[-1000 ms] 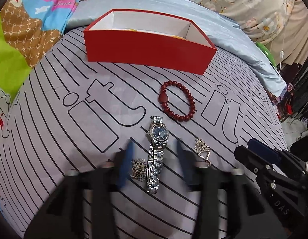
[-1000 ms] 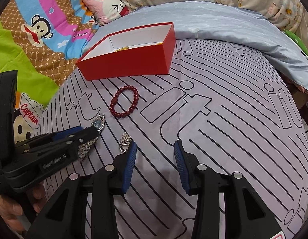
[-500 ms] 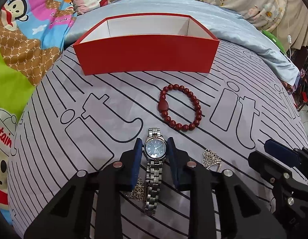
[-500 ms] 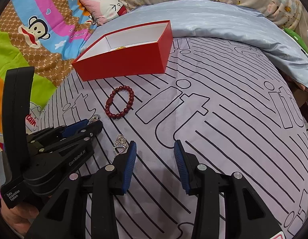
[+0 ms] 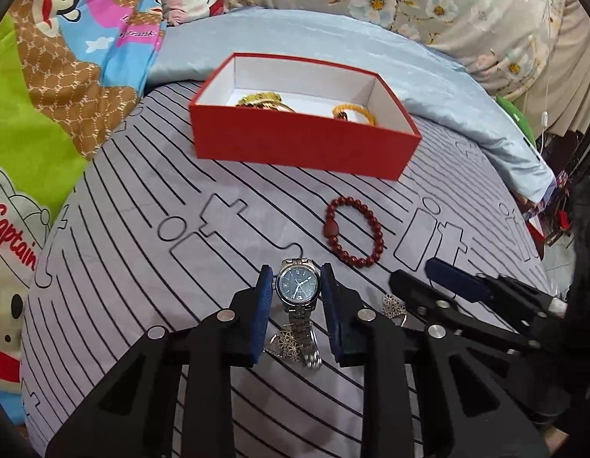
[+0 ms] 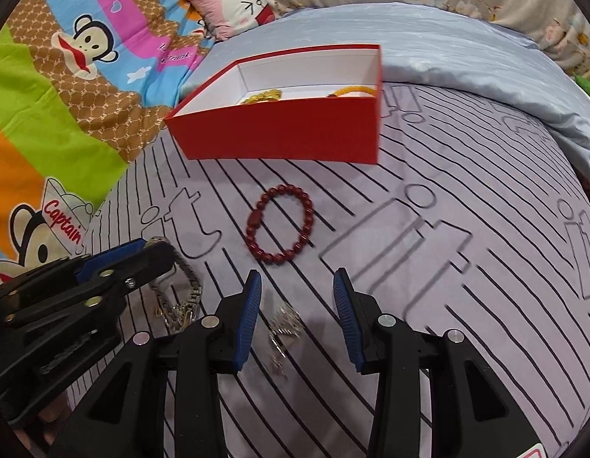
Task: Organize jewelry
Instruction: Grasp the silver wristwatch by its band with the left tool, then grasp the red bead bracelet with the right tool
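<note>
The watch (image 5: 298,287) was clamped at its case by the left gripper (image 5: 297,290), low centre of the left view, its band hanging down. The right gripper (image 6: 297,297) was held open above a silver ornament (image 6: 285,322). The red bead bracelet (image 6: 280,223) lay mid-frame on the striped bed sheet (image 6: 466,198), below the red box (image 6: 287,133).

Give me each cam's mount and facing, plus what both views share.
Left wrist: on the left gripper, looking along its fingers, shut on the wristwatch, toward the red box; right gripper at right.
Right wrist: on the right gripper, fingers open over a silver trinket, facing the same box; left gripper at left.
Shared: box, red bead bracelet, watch, striped bedsheet.
</note>
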A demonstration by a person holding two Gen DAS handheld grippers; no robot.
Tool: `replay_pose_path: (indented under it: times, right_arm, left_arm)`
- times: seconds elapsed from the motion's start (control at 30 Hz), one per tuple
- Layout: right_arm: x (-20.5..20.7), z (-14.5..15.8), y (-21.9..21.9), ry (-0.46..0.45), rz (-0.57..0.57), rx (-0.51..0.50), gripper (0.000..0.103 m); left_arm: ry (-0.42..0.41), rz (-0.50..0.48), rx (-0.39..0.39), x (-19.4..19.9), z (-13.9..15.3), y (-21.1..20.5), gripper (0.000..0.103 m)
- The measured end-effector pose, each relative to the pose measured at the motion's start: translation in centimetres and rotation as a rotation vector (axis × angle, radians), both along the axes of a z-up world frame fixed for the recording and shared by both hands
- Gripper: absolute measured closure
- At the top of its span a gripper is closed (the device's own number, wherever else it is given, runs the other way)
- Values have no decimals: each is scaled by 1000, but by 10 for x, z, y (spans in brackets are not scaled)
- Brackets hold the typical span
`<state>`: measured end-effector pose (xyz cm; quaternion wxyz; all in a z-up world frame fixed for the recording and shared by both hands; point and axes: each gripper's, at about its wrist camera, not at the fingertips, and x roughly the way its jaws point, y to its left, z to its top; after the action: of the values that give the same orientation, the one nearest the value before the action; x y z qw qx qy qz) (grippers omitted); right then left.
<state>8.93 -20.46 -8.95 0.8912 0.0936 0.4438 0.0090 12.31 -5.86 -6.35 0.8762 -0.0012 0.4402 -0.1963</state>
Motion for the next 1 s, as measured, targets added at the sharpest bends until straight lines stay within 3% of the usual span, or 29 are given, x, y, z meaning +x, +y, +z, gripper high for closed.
replay_pose_path:
  times: [0.33, 0.63, 0.8, 1.0]
  right_arm:
    - [41, -7, -1, 8, -19, -12, 69]
    - [56, -19, 1, 25, -4, -81, 95]
    - [54, -13, -2, 10, -8, -60, 96]
    - [40, 20, -6, -57, -1, -31, 96]
  left_arm:
    - [-7, 44, -33, 14, 10, 28, 78]
    - [6, 54, -42, 22, 7, 32, 78]
    - [3, 54, -43, 20, 10, 30, 78]
    - [-22, 45, -57, 16, 28, 28, 78]
